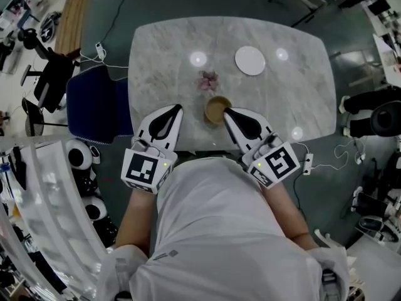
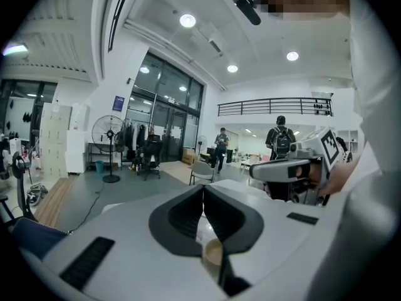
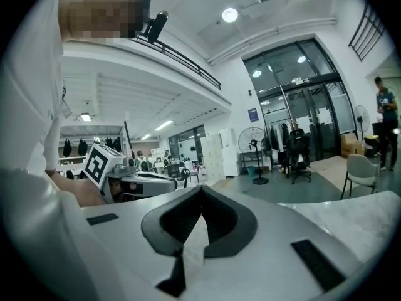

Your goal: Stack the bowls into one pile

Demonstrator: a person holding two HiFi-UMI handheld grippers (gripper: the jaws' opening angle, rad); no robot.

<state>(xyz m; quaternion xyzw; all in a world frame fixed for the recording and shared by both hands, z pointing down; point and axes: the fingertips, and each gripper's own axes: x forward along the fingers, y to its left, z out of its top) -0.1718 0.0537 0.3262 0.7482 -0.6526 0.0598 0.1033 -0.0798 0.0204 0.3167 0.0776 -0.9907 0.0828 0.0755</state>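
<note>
A tan bowl [image 1: 217, 110] stands upright near the front edge of the marble table [image 1: 163, 55]. A white round dish [image 1: 250, 60] lies farther back, right of centre. My left gripper [image 1: 177, 110] is shut and empty, its tip left of the tan bowl and apart from it. My right gripper [image 1: 227, 111] is shut too, its tip close beside the bowl's right rim. In the left gripper view the tan bowl [image 2: 213, 254] peeks out below the closed left gripper [image 2: 203, 187]. The right gripper [image 3: 200, 187] shows only table between its closed jaws.
A small pinkish object [image 1: 208, 79] lies mid-table behind the tan bowl; I cannot tell what it is. A blue chair [image 1: 94, 102] stands at the table's left side. Cables and a charger [image 1: 308, 162] hang at the front right corner.
</note>
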